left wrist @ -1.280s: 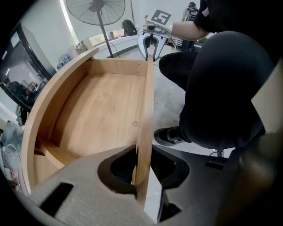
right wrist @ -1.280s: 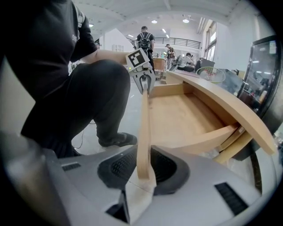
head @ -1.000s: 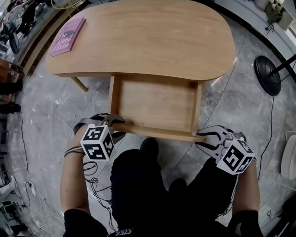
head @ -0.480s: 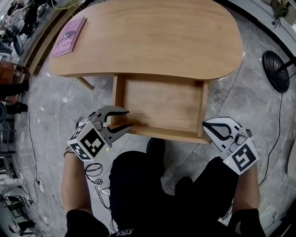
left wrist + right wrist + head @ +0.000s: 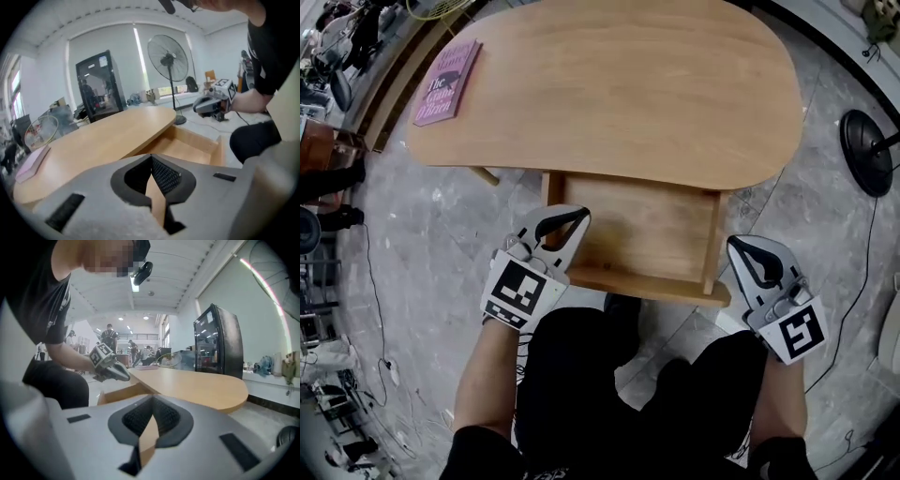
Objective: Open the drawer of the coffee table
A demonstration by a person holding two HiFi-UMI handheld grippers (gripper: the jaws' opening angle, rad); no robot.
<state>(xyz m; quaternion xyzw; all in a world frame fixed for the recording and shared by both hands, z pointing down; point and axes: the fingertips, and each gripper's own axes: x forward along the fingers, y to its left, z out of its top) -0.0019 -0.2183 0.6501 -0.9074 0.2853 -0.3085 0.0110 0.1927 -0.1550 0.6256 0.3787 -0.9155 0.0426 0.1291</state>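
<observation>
The coffee table point(image 5: 609, 84) fills most of my head view. Its far edge is cut off at the top of the frame, and of its underside I get only one leg point(image 5: 485, 175), poking out below the left end.

The drawer point(image 5: 642, 230) stands pulled out from under the table's near edge, towards the person. Its back part is hidden beneath the table top.

The left gripper point(image 5: 578, 217) hangs over the drawer's left front corner, just off the table's near edge. It covers that corner, so I can't tell whether it touches the wood. Its jaws have just been closing, and in its own view the tips meet with nothing caught between them. Only the wood behind shows through the slit.

The right gripper point(image 5: 739, 247) sits just outside the drawer's right front corner. Its jaws are pressed together and it holds nothing. I can't make out any contact with the drawer wall.

To the right of the table, a black round stand base point(image 5: 865, 150) is partly cut by the frame edge.

A purple book point(image 5: 447, 82) lies at the table's far left corner. Its title is too small for me to read.
</observation>
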